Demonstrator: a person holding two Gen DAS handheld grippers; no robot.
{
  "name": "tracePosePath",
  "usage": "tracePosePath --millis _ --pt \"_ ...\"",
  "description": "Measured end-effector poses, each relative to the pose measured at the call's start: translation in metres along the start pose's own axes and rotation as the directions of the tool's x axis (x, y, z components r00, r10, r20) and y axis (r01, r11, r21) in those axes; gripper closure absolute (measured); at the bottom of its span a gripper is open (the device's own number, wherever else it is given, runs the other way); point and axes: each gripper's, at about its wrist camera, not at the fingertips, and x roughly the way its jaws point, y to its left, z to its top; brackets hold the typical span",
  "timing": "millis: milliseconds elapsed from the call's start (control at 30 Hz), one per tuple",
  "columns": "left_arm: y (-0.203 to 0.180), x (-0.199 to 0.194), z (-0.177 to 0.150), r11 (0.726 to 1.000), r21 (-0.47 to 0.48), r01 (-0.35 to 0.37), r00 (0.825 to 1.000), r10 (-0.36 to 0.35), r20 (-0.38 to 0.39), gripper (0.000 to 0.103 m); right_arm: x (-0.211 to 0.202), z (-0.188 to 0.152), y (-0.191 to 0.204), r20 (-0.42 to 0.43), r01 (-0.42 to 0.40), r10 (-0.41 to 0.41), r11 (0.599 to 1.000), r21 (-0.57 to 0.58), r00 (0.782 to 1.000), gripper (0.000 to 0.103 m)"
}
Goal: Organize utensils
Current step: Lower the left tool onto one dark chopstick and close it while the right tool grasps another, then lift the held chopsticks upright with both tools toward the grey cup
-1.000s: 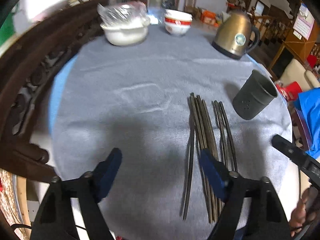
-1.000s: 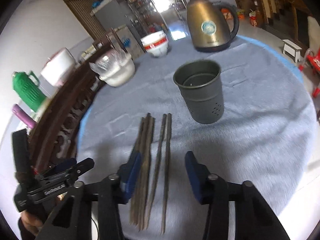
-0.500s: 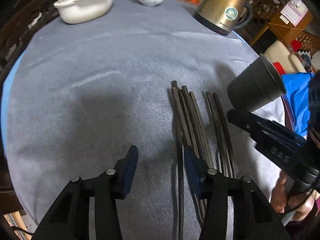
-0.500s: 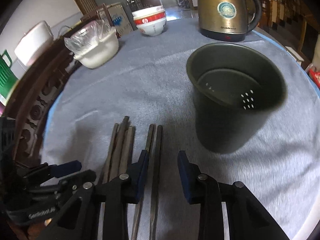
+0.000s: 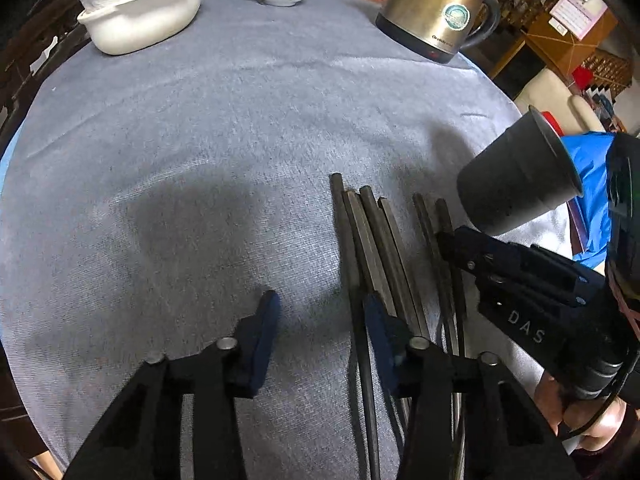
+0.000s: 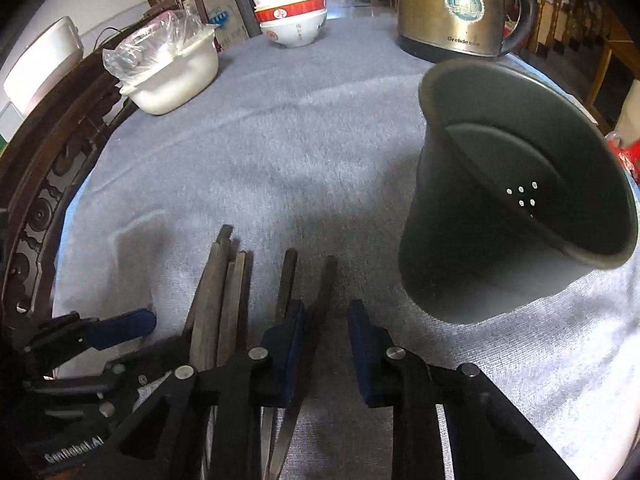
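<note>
Closest to me in the right wrist view, my right claw [image 6: 324,326] is spread, its two blue pads low over the surface [image 6: 320,160] and straddling the near part of the right-hand pair of chopsticks [image 6: 288,280], with one pad apparently between that pair's two sticks, though I cannot tell whether either pad touches wood. My left claw [image 5: 318,320] is also spread and holds nothing; its right pad sits at the left edge of the bigger bundle of chopsticks [image 5: 372,240], its left pad over bare cloth. All the sticks lie flat on the grey cloth with their long axes running straight away from me, roughly parallel to both claws' fingers, so a squeeze would close across the sticks, not along them (that is the relation I care about). The right claw is plainly the nearer one to the loose pair, and I judge it the one to take them. Just beyond and to the right of that pair stands the dark holder cup [image 6: 516,200], upright, open and empty as far as I can see, with small drain holes in its wall. Farther back are a brass kettle [image 6: 456,8], stacked red-and-white bowls [image 6: 294,20] and a white tub with a plastic bag [image 6: 172,68].
</note>
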Motion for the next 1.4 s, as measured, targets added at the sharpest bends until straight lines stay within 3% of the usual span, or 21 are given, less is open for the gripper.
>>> tracePosePath --millis 100,200,300,433,567,767,833,933,1167,1400 --pt "0.007 -0.001 -0.003 0.998 -0.021 0.064 0.998 -0.064 -0.008 0.084 0.000 -0.001 -0.007 -0.004 -0.006 0.007 1.000 0.024 1.000 0.086" --pt "0.009 -0.003 -0.008 0.998 -0.020 0.051 0.999 -0.051 -0.001 0.092 -0.002 -0.004 -0.011 -0.009 0.005 -0.004 1.000 0.022 1.000 0.087" --pt "0.017 -0.010 -0.011 0.999 -0.024 0.035 0.999 -0.035 0.000 0.092 -0.004 -0.008 -0.012 -0.015 0.004 -0.004 1.000 0.022 1.000 0.087" --pt "0.026 -0.007 -0.004 0.996 -0.067 0.063 0.997 -0.065 -0.034 0.092 -0.003 -0.008 -0.008 -0.026 0.020 -0.020 0.999 0.029 0.999 0.085" --pt "0.036 0.000 0.013 0.990 -0.127 0.057 0.997 -0.064 -0.049 0.085 0.006 0.000 0.002 -0.025 0.032 -0.032 0.999 0.009 0.999 0.085" --pt "0.052 0.001 0.035 0.977 -0.208 0.039 0.998 -0.047 -0.031 0.085 0.008 0.004 0.000 -0.002 -0.003 0.003 1.000 0.026 1.000 0.094" --pt "0.051 0.003 0.037 0.977 -0.211 0.017 0.999 -0.022 -0.022 0.094 0.000 0.001 -0.002 0.023 -0.026 0.026 0.999 0.025 0.999 0.095" --pt "0.044 0.003 0.033 0.974 -0.225 0.004 1.000 -0.005 -0.002 0.095 -0.019 0.000 -0.004 0.072 -0.073 0.072 0.997 0.019 0.995 0.096" --pt "0.020 -0.064 0.017 0.986 -0.168 0.013 0.989 0.011 0.146 0.097 -0.080 -0.010 -0.018 0.223 -0.195 0.192 0.981 -0.006 0.956 0.096" --pt "-0.021 -0.150 0.008 0.997 -0.071 0.012 0.949 0.011 0.315 0.097 -0.148 -0.019 -0.022 0.393 -0.244 0.238 0.969 -0.037 0.888 0.096"
